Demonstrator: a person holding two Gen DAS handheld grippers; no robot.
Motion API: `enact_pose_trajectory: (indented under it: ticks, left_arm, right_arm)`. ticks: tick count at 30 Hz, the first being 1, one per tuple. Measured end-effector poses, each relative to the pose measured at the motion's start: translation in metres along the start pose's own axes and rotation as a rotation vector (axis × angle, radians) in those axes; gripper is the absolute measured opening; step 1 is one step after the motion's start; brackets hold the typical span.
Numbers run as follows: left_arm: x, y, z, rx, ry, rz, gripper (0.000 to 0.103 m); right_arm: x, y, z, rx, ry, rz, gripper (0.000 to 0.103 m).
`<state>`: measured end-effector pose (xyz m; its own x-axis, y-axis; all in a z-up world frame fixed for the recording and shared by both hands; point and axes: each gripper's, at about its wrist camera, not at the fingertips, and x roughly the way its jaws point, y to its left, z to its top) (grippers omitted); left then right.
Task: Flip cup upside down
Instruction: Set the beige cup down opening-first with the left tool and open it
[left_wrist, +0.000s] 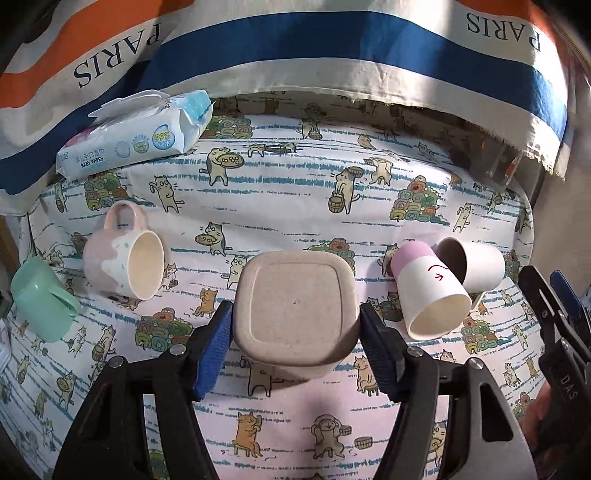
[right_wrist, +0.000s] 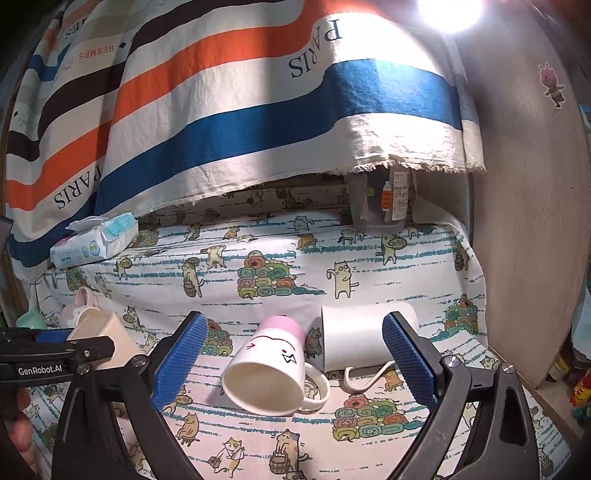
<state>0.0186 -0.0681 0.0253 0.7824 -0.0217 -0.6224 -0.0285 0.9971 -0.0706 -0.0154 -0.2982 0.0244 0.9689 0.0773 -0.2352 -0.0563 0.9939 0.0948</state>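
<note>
My left gripper (left_wrist: 295, 332) is shut on a beige square cup (left_wrist: 297, 308), bottom facing the camera, held just above the cat-print cloth (left_wrist: 280, 199). The cup also shows in the right wrist view (right_wrist: 99, 334). A white mug with a pink base (right_wrist: 267, 363) lies on its side, mouth toward me, between the open fingers of my right gripper (right_wrist: 291, 354). A plain white mug (right_wrist: 364, 334) lies on its side behind it. Both show in the left wrist view: the pink-based mug (left_wrist: 428, 291) and the plain white one (left_wrist: 476, 266).
A pink-and-white mug (left_wrist: 118, 258) and a mint green cup (left_wrist: 40, 299) lie on their sides at the left. A pack of baby wipes (left_wrist: 136, 136) sits at the back left. A striped PARIS cloth (right_wrist: 236, 110) hangs behind. A dark container (right_wrist: 382, 199) stands back right.
</note>
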Motion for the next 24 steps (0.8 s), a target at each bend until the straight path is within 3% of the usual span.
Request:
enact_pose_trajectory:
  ticks: [8, 19, 24]
  left_arm:
    - [0.014, -0.002, -0.003, 0.028, -0.045, 0.013, 0.065]
    - [0.011, 0.002, 0.0, 0.062, -0.204, -0.033, 0.065]
    - [0.021, 0.002, -0.001, 0.096, -0.209, -0.018, 0.065]
  right_arm:
    - [0.005, -0.002, -0.001, 0.003, 0.021, -0.011, 0.097]
    - [0.004, -0.004, -0.002, 0.001, 0.023, -0.017, 0.097]
    - [0.007, -0.006, -0.002, 0.005, 0.025, -0.022, 0.097]
